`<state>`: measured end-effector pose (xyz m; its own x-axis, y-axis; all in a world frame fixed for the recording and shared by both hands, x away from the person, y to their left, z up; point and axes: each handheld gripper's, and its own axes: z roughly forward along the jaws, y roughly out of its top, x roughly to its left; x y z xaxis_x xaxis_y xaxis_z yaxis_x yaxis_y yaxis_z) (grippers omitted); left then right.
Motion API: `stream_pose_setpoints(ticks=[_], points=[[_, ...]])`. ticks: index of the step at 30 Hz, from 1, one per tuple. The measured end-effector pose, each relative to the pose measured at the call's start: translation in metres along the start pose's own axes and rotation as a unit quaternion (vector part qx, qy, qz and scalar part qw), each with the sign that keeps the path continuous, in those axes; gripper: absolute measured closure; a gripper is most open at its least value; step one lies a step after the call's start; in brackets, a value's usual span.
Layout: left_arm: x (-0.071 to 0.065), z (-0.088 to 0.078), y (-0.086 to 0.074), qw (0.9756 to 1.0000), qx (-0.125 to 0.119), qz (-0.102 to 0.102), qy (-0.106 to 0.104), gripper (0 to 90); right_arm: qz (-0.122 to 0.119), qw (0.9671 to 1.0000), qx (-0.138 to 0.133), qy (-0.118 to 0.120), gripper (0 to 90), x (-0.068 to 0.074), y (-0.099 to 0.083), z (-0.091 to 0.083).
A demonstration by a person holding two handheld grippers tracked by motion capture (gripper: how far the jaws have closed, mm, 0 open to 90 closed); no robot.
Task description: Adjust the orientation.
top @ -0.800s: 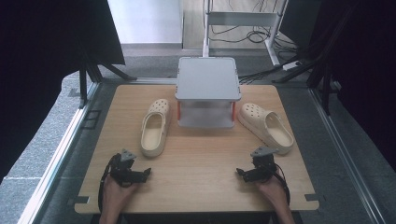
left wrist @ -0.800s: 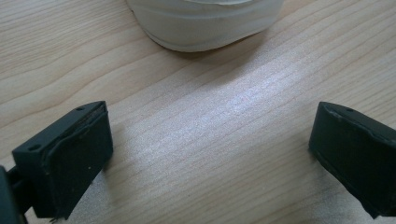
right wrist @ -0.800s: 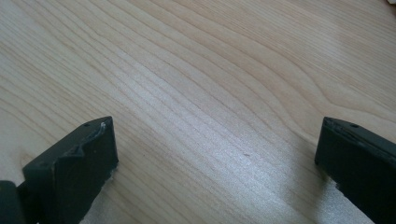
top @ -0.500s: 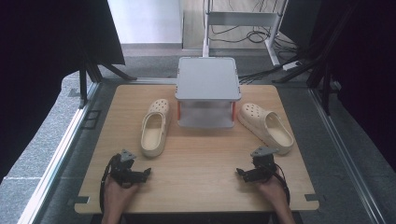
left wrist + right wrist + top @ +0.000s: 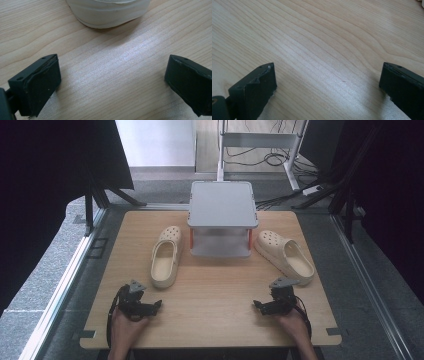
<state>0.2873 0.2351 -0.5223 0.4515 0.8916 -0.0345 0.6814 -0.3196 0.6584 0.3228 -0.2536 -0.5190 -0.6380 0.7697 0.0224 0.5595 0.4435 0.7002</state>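
Note:
Two cream clogs lie on the wooden table [image 5: 215, 290]. The left clog [image 5: 166, 256] rests left of a grey two-level rack [image 5: 221, 217], toe pointing away; its heel [image 5: 107, 12] shows at the top of the left gripper view. The right clog [image 5: 285, 256] lies angled to the right of the rack. My left gripper [image 5: 150, 307] sits near the front left edge, open, with bare wood between its jaws [image 5: 112, 82]. My right gripper [image 5: 262, 306] sits near the front right, also open over bare wood [image 5: 327, 85].
The rack stands at the table's back centre with orange posts and an open lower shelf. Black curtains hang on both sides. A metal frame and cables lie on the floor beyond the table. Grey floor borders the table left and right.

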Motion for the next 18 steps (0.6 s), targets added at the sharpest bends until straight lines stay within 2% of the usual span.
stream_pose_setpoints(ticks=[1, 3, 5, 6, 7, 8, 11, 14, 18], points=[[0.0, 0.0, 0.0, 1.0, 0.0, -0.001, 0.0, 0.3, 0.0, 1.0, 0.0, 0.0, 0.0, 0.0, 0.0, 0.0], [0.0, 0.0, 0.0, 1.0, 0.0, 0.0, 0.0, 0.3, 0.021, 0.9997, -0.005, 0.007, 0.0, 0.0, 0.0, -0.001], [0.0, 0.0, 0.0, 1.0, 0.0, 0.0, 0.0, 0.3, 0.025, 0.9996, -0.003, 0.012, 0.6, -0.001, 0.0, -0.002], [0.0, 0.0, 0.0, 1.0, 0.0, 0.0, 0.0, 0.3, 0.025, 0.9996, -0.001, 0.011, 6.1, -0.001, 0.001, -0.004], [0.0, 0.0, 0.0, 1.0, 0.0, 0.0, 0.0, 0.3, 0.025, 0.9996, -0.001, 0.011, 6.1, -0.001, 0.001, -0.004], [0.0, 0.0, 0.0, 1.0, 0.0, 0.0, 0.0, 0.3, 0.03, 0.9994, 0.004, 0.02, 6.7, -0.002, 0.004, -0.006], [0.0, 0.0, 0.0, 1.0, 0.0, 0.0, 0.0, 0.3, 0.027, 0.9995, 0.001, 0.018, 6.7, -0.002, 0.007, -0.01], [0.0, 0.0, 0.0, 1.0, 0.0, 0.0, 0.0, 0.3, 0.016, 0.9997, -0.008, 0.019, 6.5, -0.001, 0.012, -0.016], [0.0, 0.0, 0.0, 1.0, 0.0, 0.0, 0.0, 0.3, 0.002, 0.9997, -0.008, 0.021, 4.8, 0.001, 0.021, -0.02]])
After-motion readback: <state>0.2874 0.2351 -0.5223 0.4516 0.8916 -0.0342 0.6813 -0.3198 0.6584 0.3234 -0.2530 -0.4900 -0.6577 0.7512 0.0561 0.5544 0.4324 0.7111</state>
